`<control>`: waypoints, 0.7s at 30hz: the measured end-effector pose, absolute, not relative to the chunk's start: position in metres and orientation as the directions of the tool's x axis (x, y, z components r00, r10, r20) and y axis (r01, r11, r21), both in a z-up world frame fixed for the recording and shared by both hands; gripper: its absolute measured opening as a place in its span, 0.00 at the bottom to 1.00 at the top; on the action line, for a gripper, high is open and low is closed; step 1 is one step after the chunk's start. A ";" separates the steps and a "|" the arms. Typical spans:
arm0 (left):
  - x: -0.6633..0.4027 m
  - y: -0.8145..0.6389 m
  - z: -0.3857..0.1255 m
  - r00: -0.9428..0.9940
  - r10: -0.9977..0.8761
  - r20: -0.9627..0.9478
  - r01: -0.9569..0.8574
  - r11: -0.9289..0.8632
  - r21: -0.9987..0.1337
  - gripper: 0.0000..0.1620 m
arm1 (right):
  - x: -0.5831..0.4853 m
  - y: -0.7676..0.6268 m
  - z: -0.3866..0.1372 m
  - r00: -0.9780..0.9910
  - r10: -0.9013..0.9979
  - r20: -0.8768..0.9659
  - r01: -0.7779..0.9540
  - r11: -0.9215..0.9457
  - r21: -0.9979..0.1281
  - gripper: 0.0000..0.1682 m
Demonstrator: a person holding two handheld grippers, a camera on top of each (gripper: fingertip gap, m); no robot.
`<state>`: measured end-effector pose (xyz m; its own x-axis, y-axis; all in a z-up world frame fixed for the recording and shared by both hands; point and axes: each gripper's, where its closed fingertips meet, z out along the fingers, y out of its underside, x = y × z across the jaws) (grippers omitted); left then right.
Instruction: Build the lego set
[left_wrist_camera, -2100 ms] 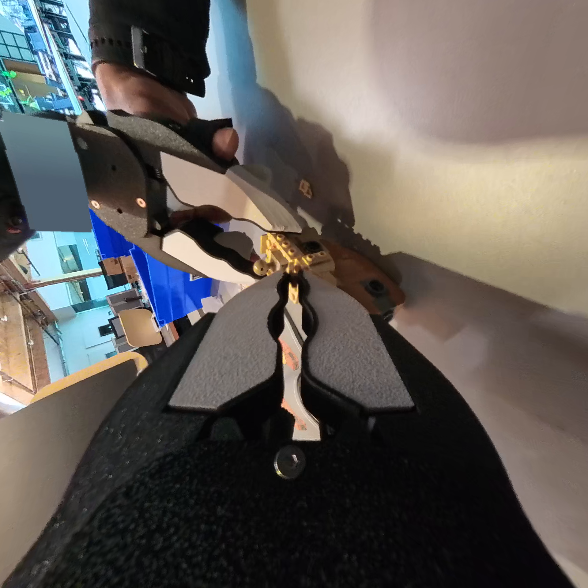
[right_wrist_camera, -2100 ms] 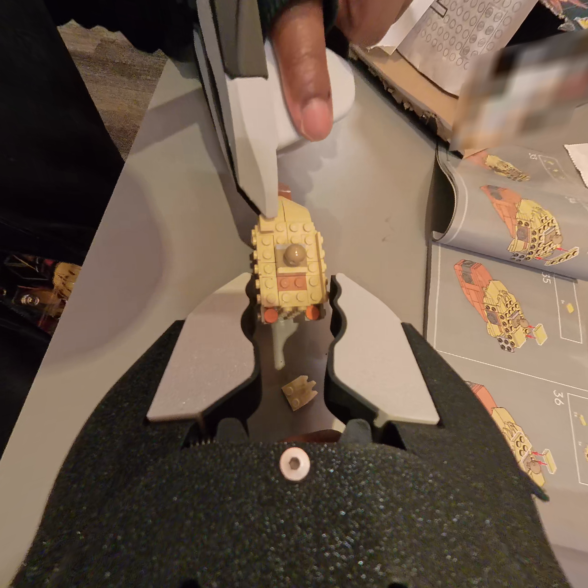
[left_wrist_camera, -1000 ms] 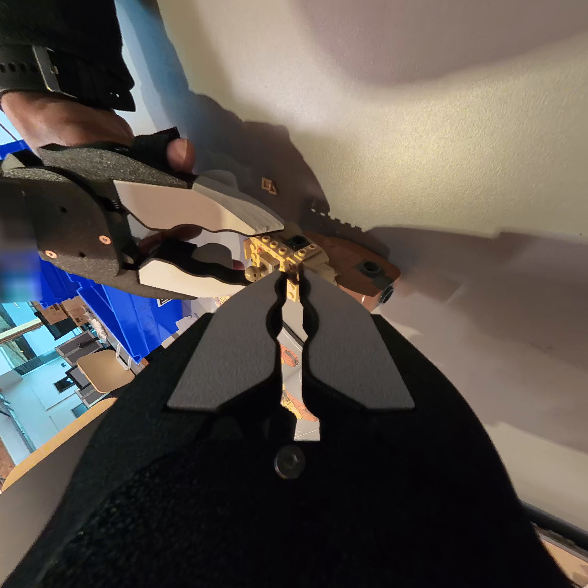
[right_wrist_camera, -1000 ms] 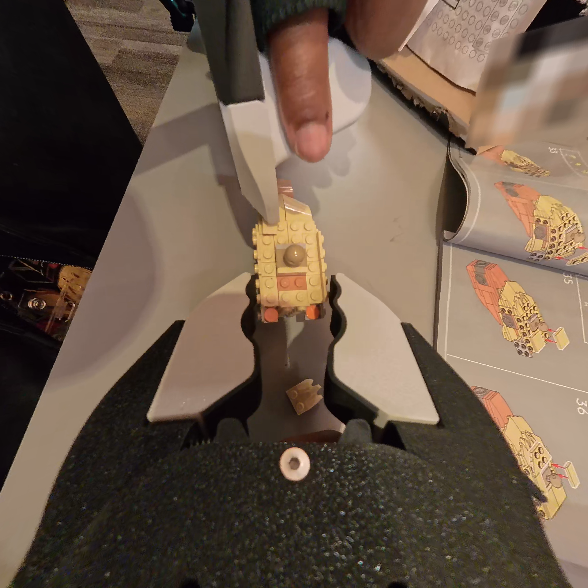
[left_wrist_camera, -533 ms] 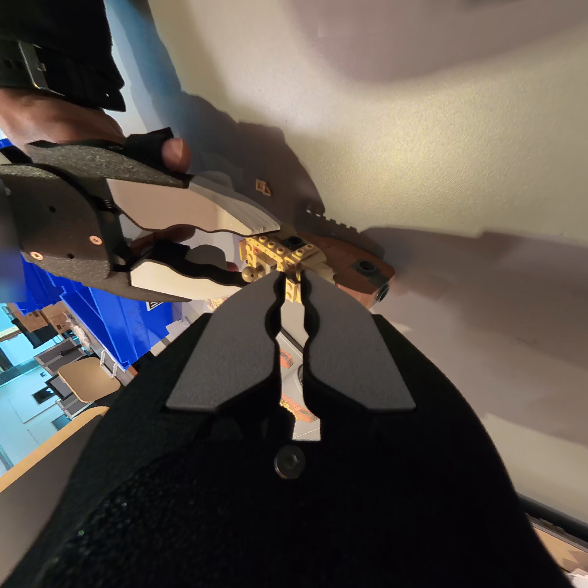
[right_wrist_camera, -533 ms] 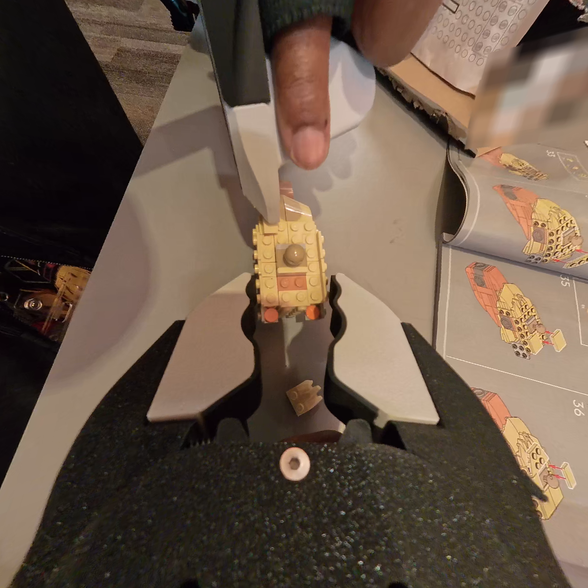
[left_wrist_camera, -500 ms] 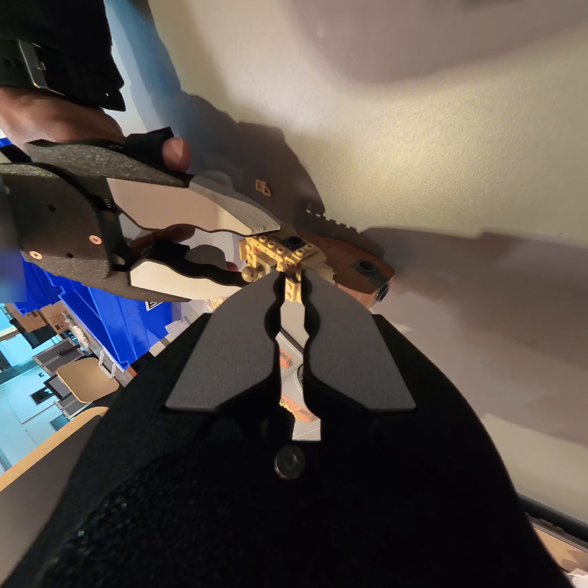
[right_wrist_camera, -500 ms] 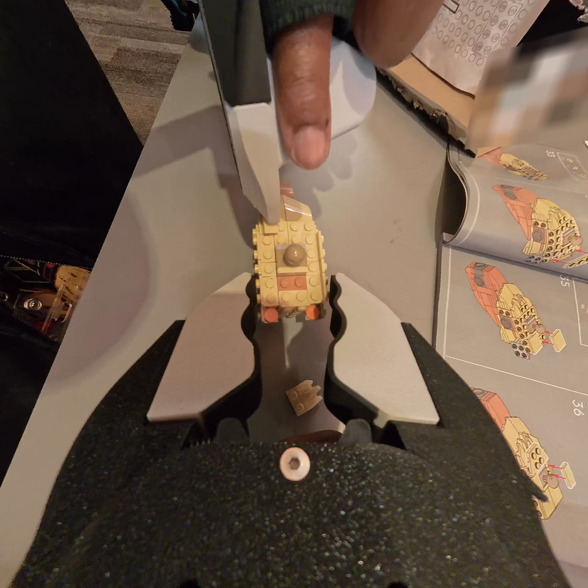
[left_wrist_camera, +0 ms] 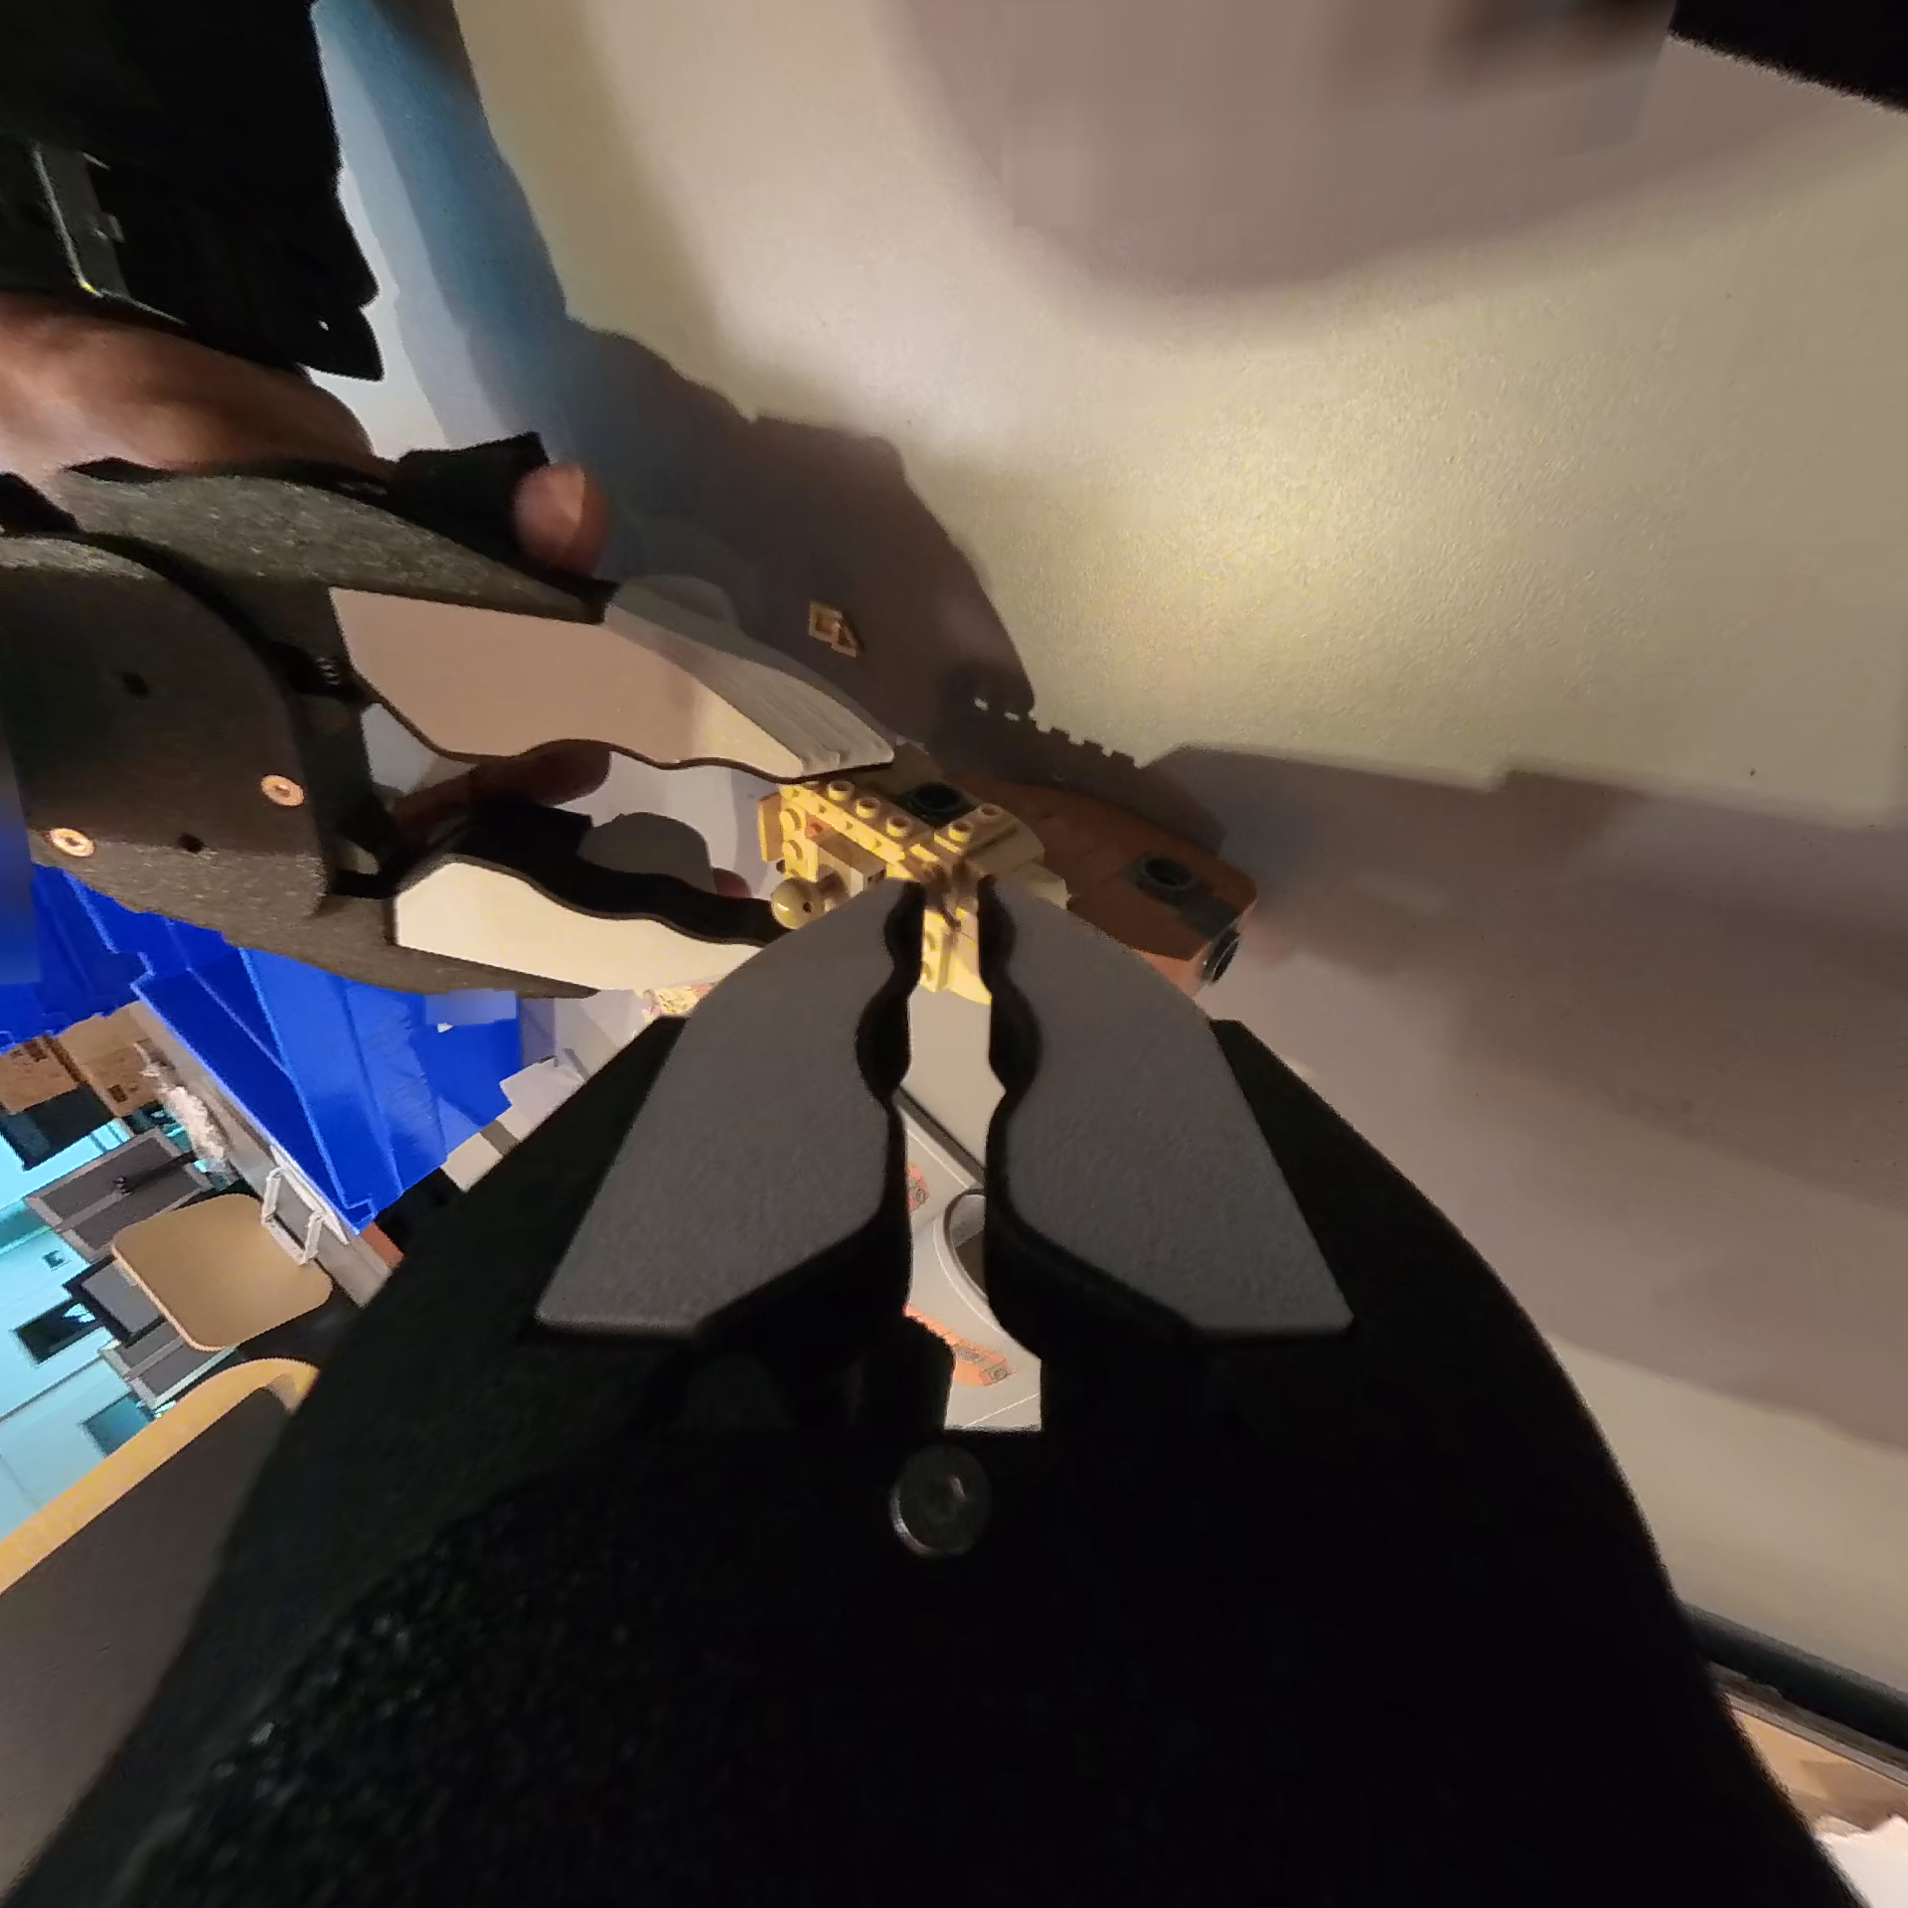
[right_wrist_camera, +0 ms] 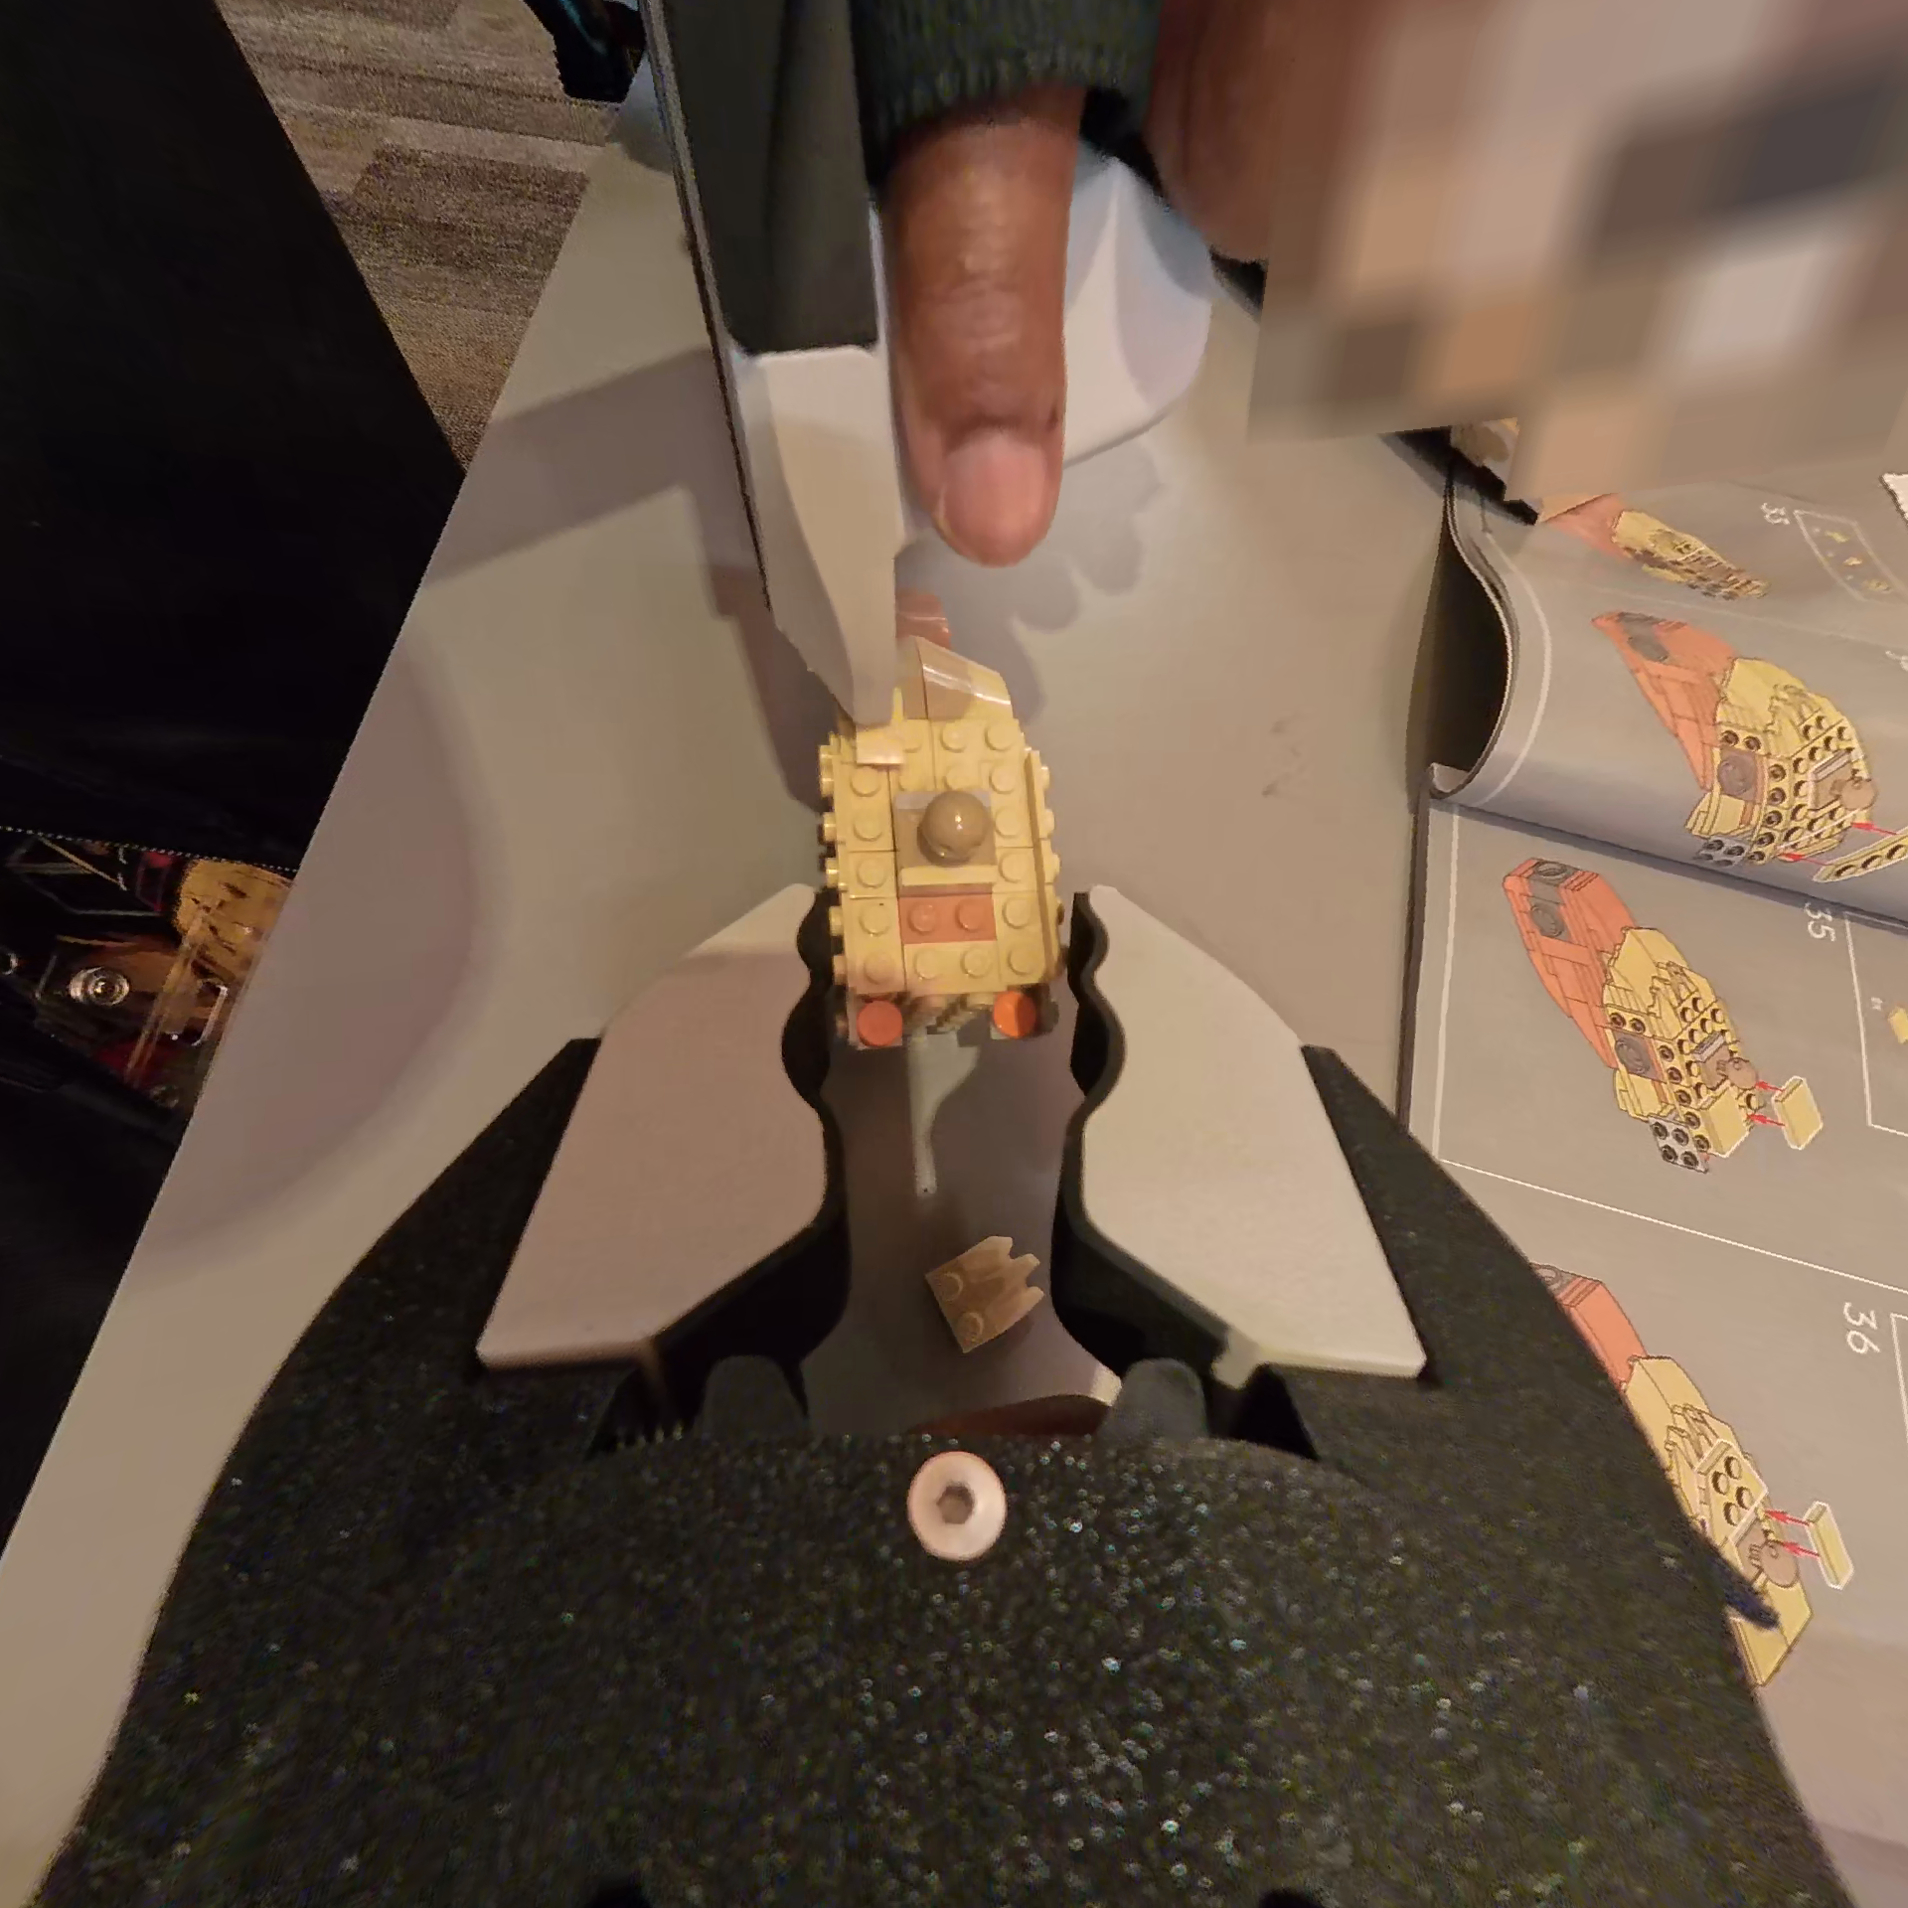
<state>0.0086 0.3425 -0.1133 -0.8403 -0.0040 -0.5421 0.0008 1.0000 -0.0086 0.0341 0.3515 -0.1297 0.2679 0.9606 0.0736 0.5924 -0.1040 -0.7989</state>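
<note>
Right wrist view looks down on a grey desk [right_wrist_camera: 578, 661] whose left edge runs beside dark floor. The right gripper [right_wrist_camera: 945, 919] has its fingers [right_wrist_camera: 712, 1115] parted and closed against the two sides of a tan and orange lego model [right_wrist_camera: 934, 878], gripping its near end above the desk. The model's studded tan face points toward the camera, with a round olive knob at its middle and two orange round pieces along its near edge. A loose tan lego piece [right_wrist_camera: 981, 1306] lies on the desk between the gripper's fingers, apart from the model. An open instruction booklet [right_wrist_camera: 1652, 1032] lies at the desk's right edge, showing build-step drawings.

From the far side, the left gripper [left_wrist_camera: 945, 909] meets the model; in the left wrist view its fingers [left_wrist_camera: 764, 1115] are nearly together, pinching a small tan brick [left_wrist_camera: 950, 955] at the model's tan end. The model's brown-orange part [left_wrist_camera: 1125, 857] extends to the right there. A person's thumb [right_wrist_camera: 981, 341] rests along the left gripper's finger. Whether the small brick is fully seated on the model cannot be told.
</note>
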 end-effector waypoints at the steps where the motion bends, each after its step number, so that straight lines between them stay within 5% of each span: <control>1: 0.008 0.342 -0.113 -0.844 -0.010 -0.537 -0.003 1.000 -0.014 0.06 | 0.034 0.351 -0.130 0.268 0.961 0.074 0.592 -0.103 -0.799 0.26; 16: 0.014 0.349 -0.106 -0.814 -0.121 -0.568 -0.095 0.993 -0.076 0.16 | 0.035 0.352 -0.129 0.269 0.960 0.076 0.588 -0.102 -0.802 0.26; 21: 0.000 0.350 -0.101 -0.710 -0.545 -0.445 -0.352 0.823 -0.446 0.27 | 0.036 0.352 -0.129 0.277 0.958 0.078 0.585 -0.104 -0.804 0.26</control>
